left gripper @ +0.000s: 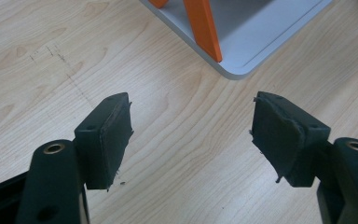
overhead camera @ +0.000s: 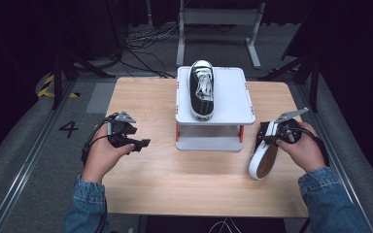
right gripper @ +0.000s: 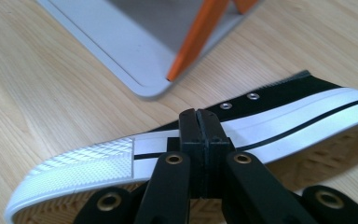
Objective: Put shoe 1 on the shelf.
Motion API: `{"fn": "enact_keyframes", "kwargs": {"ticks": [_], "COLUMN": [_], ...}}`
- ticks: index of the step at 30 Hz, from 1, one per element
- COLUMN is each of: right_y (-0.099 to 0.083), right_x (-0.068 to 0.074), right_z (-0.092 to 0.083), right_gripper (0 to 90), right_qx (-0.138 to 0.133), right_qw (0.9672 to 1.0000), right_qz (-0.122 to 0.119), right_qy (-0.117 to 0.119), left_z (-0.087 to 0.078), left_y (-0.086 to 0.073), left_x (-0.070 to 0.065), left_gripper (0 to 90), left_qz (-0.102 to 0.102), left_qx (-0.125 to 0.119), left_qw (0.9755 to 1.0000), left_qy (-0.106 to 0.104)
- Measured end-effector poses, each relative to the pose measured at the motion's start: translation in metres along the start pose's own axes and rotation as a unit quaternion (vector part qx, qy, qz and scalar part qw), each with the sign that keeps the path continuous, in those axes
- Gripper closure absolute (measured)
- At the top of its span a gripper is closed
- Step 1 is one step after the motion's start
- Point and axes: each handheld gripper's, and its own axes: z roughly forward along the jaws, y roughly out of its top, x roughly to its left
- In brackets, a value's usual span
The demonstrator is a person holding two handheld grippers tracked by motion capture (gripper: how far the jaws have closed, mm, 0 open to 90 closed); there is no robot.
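While one sneaker (overhead camera: 202,90) rests, another sneaker (overhead camera: 264,155) tilts.

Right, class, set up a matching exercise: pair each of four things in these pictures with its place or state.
Things:
1. left tool
2. right tool
3. shoe on the rack
4. shoe off the rack

States:
A. lies on the top shelf
B. tipped on its side, sole outward
C. open above bare wood
D. shut on a shoe's side

Pairs: 1-C, 2-D, 3-A, 4-B
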Motion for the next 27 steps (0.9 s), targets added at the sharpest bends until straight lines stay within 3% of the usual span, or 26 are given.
{"fn": "enact_keyframes", "kwargs": {"ticks": [5,12,15,19,20,23,27], "right_y": [-0.02,-0.048,-0.06,-0.08,-0.094,-0.103,-0.106], "right_x": [-0.013,-0.023,-0.026,-0.03,-0.036,-0.039,-0.036], "right_z": [-0.019,-0.04,-0.045,-0.046,-0.045,-0.047,-0.058], "right_gripper": [90.0,90.0,90.0,90.0,90.0,90.0,88.7], "right_qx": [-0.004,0.007,0.031,0.08,0.08,0.071,0.062], "right_qw": [0.9992,0.9969,0.995,0.9901,0.989,0.9886,0.9896], "right_qz": [0.039,0.077,0.088,0.095,0.107,0.118,0.11], "right_qy": [0.003,-0.016,-0.034,-0.066,-0.064,-0.062,-0.069], "left_z": [0.001,0.0,0.0,0.001,0.002,0.002,0.004], "left_y": [-0.001,0.0,0.0,0.001,0.002,0.002,0.002], "left_x": [-0.001,-0.001,-0.002,-0.003,-0.004,-0.005,-0.005], "left_gripper": [29.4,29.3,29.4,29.2,29.2,29.2,29.2], "left_qz": [-0.003,0.003,0.003,0.006,0.006,0.008,0.007], "left_qx": [0.003,0.001,0.0,0.001,0.001,0.001,0.0], "left_qw": [1.0,1.0,1.0,1.0,0.9999,0.9999,0.9999], "left_qy": [-0.002,-0.002,-0.006,-0.007,-0.009,-0.01,-0.011]}}
